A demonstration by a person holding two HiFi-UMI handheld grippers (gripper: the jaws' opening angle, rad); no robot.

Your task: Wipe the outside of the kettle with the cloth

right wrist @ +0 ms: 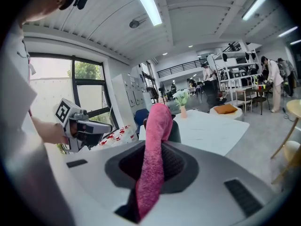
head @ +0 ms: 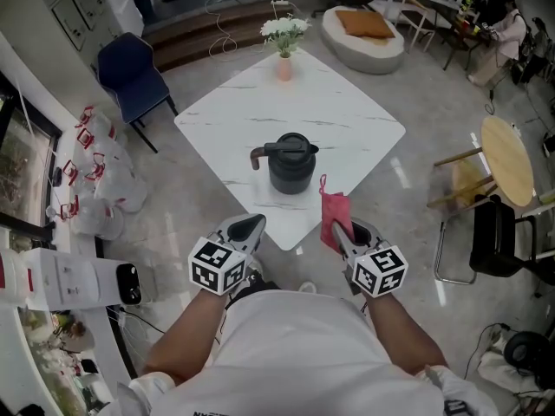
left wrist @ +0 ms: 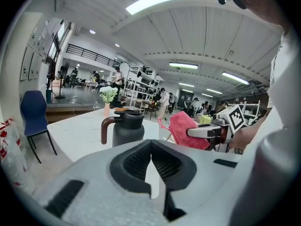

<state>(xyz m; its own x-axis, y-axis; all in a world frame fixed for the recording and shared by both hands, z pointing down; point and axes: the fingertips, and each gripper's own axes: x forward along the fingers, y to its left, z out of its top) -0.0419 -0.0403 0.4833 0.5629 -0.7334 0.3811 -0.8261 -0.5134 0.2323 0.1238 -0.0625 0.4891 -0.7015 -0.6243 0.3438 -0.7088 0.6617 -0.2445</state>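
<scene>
While your right gripper (head: 341, 231) is clamping the pink cloth (head: 335, 208) near the kettle (head: 290, 167), your left gripper (head: 251, 225) is hovering nearby, jaws together, empty.

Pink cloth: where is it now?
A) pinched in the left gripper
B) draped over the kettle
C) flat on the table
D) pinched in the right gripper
D: the pink cloth stands clamped between the right gripper's jaws; the left gripper is shut and empty.

kettle (right wrist: 175, 132) mostly hidden behind cloth (right wrist: 153, 164), bg people (right wrist: 272, 81) too small – blurry
</scene>
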